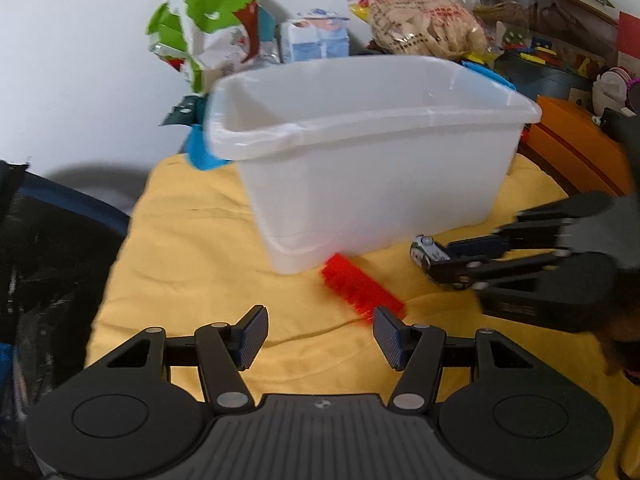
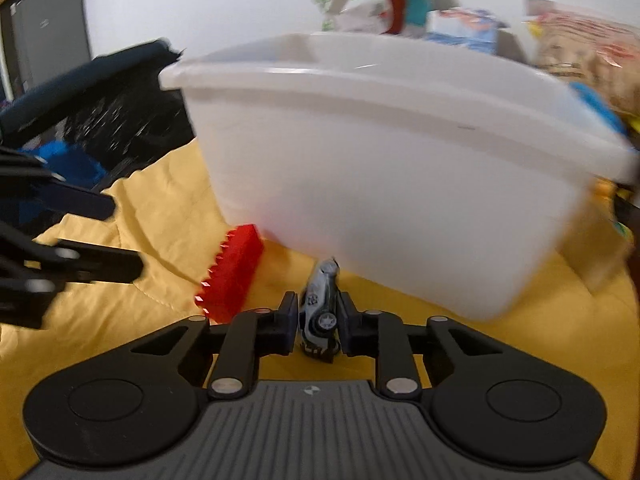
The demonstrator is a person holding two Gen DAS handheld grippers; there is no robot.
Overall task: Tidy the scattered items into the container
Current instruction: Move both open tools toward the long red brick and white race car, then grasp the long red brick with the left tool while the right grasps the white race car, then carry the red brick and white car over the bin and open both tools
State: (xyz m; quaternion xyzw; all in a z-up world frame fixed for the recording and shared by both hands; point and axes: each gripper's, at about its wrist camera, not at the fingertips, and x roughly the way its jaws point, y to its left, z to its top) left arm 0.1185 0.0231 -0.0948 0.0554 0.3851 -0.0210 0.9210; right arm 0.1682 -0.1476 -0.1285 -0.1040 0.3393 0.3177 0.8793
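Note:
A white plastic container stands on a yellow cloth; it fills the right wrist view as the container. A red toothed block lies on the cloth at the container's near corner, and the same red block shows to the left of my right gripper. My left gripper is open just short of that block, nothing between its pads. My right gripper is shut on a small silver toy car, turned on its side. From the left wrist view the right gripper holds the car beside the container.
Behind the container sit a green and white bag, a blue and white pack, a bag of pale snacks and an orange box. A dark mesh basket stands to the left of the cloth.

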